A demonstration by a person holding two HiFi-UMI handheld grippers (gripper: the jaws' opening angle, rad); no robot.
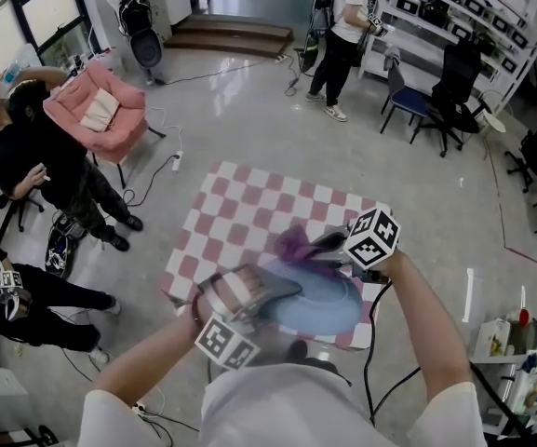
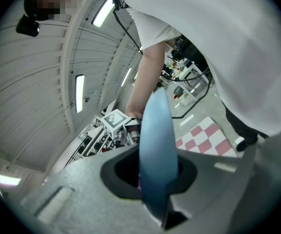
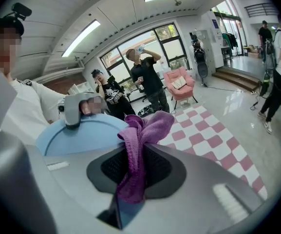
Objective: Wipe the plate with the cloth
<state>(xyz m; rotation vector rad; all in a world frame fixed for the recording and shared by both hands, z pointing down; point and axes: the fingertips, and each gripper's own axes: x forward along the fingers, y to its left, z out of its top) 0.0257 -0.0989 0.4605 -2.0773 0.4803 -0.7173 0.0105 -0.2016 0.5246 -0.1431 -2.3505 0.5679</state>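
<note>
Wiping stage, as I see it through the three cameras. My left claw point(image 1: 254, 296) is closed on the rim of the pale blue plate point(image 1: 319, 304); in the left gripper view the plate point(image 2: 156, 145) stands edge-on between the jaws, pinched on both faces. The plate sits over the near part of the tabletop point(image 1: 240, 208), which carries a pink-and-white checked cover. My right claw point(image 1: 328, 247) is clamped on the purple cloth point(image 1: 296, 245); in the right gripper view the cloth point(image 3: 138, 145) is bunched between the jaws, its loose end rising above them. The cloth lies at the plate's far rim. A pink armchair point(image 1: 100, 110) stands on the floor well beyond the tabletop.
</note>
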